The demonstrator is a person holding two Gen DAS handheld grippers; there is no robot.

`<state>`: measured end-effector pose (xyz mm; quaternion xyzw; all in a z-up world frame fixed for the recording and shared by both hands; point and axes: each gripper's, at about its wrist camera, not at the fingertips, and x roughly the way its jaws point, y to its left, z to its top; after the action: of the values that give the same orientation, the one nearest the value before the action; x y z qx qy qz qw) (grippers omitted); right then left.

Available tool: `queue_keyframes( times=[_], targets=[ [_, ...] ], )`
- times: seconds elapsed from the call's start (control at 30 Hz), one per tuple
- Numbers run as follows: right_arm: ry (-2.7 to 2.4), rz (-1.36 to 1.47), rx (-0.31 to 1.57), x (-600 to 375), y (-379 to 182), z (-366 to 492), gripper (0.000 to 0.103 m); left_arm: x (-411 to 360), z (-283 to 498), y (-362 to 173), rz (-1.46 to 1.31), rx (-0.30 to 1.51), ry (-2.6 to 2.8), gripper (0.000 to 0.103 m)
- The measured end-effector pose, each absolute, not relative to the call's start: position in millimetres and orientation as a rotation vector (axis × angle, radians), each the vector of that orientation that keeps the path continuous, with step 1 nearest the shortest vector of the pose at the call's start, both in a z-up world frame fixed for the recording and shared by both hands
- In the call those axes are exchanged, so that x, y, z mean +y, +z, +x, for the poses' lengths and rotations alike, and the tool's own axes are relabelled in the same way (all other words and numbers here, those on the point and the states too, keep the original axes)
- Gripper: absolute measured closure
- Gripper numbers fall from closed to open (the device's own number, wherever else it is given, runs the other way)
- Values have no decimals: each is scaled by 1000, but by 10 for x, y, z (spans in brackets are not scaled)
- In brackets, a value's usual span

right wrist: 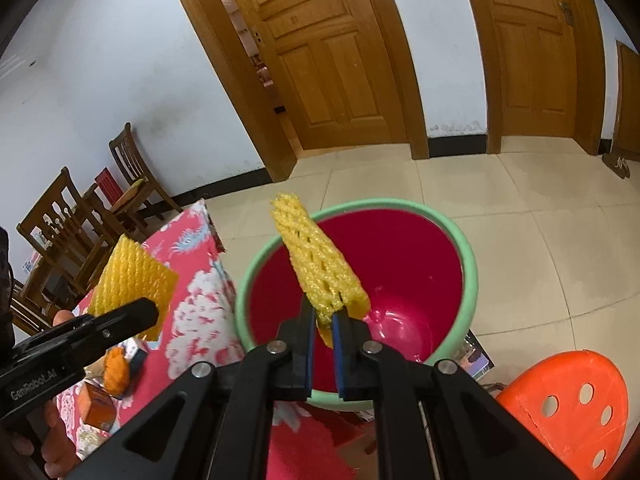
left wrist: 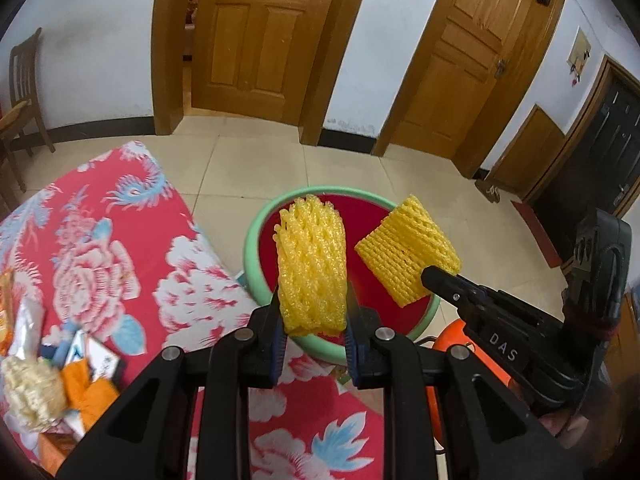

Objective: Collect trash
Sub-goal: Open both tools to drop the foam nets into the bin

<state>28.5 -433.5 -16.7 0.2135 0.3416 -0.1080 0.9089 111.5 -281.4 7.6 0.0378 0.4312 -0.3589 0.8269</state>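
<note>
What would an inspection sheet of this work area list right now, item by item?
Surface: table under a red floral cloth.
Job's things: red bucket with green rim on the floor; two yellow foam nets, one in the left gripper, one in the right gripper, both over the bucket.
Clutter: wrappers and packets on the cloth.
Grippers: both shut on their nets.
Cables: nothing seen.
Surroundings: orange stool, wooden chairs, wooden doors, tiled floor.
</note>
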Motion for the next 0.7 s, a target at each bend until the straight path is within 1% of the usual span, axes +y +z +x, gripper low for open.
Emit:
queue_keyframes(
  times=[0.3, 0.37, 0.4, 0.43, 0.47, 0.53, 0.7],
  targets=[
    [-238, 486, 712, -4602, -351, 238, 92, -3174, 1181, -156, 144, 976, -760, 79],
    [-241, 493, 712, -4647, -375, 230, 90, -3221, 1187, -172, 152, 975, -759, 72],
    [-241, 496, 712, -4653, -385, 221, 88, -3236, 1194, -172, 154, 973, -756, 64],
    [-241, 501, 713, -4670, -396, 217, 82, -3244, 1194, -175, 155, 970, -753, 58],
    [-242, 510, 714, -4686, -406, 218, 77, -3248, 1196, -173, 156, 965, -748, 56],
    [-241, 527, 717, -4704, -422, 236, 71, -3254, 1214, -173, 156, 961, -738, 50],
    [-243, 540, 717, -4738, -425, 222, 71, -3219, 1250, -146, 134, 956, -725, 44]
  ],
)
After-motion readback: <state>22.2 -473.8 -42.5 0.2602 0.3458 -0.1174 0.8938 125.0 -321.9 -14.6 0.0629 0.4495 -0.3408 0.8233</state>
